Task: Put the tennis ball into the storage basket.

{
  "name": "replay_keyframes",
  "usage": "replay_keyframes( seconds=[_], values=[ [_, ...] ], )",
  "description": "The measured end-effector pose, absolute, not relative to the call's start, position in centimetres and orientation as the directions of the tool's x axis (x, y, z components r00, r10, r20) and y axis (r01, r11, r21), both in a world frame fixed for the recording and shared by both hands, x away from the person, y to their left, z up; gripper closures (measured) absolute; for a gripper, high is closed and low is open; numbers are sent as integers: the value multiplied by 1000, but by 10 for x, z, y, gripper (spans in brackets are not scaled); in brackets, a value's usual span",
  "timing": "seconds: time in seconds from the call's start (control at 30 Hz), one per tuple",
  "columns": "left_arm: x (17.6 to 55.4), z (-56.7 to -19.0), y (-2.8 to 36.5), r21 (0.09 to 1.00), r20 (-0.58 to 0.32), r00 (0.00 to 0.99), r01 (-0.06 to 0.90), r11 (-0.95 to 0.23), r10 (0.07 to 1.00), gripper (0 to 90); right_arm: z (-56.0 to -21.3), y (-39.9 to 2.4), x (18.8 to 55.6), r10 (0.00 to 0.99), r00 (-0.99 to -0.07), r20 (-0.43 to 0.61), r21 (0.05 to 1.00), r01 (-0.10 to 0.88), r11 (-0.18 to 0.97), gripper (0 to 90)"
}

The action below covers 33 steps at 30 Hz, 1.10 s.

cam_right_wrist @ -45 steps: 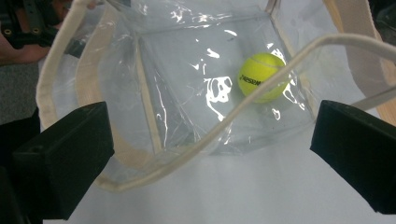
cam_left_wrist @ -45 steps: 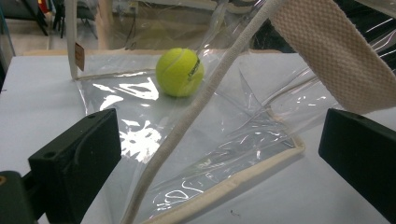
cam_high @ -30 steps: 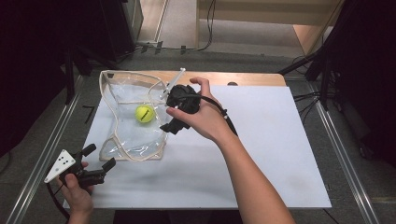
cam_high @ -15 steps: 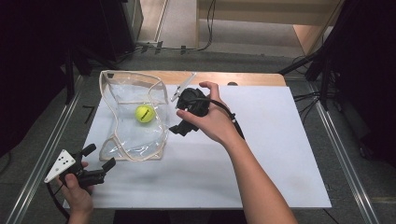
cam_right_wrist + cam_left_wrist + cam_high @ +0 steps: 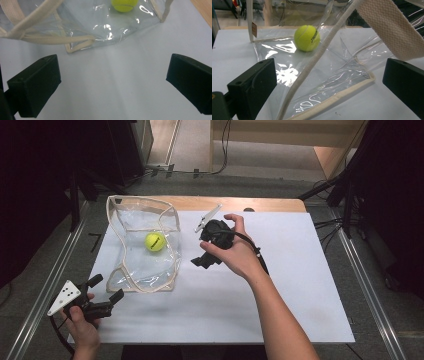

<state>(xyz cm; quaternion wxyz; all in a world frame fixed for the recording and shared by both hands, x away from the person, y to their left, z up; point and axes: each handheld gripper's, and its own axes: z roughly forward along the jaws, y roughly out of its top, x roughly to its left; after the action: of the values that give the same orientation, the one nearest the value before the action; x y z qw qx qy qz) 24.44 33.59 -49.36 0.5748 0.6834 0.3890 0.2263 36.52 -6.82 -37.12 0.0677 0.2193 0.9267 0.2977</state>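
Left gripper, at the near left corner of the white table, stands with its black jaws spread just short of the clear plastic tote bag with cream webbing trim, gripping nothing. Inside that bag lies the yellow-green tennis ball, so the loading looks done. Right gripper, just right of the bag, is likewise spread and empty; closing or lifting the bag seems left.

A white-topped table with a bare wooden strip along its far edge — on it lies a clear plastic bag holding a tennis ball.
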Motion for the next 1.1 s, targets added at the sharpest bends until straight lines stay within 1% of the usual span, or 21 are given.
replay_keyframes(
  seconds=[0.23, 0.93, 1.1],
  values=[
    [244, -494, 336, 962, -137, 595, 271, -38, 792, 0, -381, -83, 364, 478, -878, 22, 580, 400, 709, 0],
    [244, -494, 336, 962, -141, 594, 272, -33, 792, 0, -409, -118, 355, 537, -843, 44, 611, 448, 653, 0],
    [244, -494, 336, 962, -140, 594, 272, -33, 792, 0, -415, -128, 351, 550, -833, 49, 607, 463, 647, 0]
  ],
)
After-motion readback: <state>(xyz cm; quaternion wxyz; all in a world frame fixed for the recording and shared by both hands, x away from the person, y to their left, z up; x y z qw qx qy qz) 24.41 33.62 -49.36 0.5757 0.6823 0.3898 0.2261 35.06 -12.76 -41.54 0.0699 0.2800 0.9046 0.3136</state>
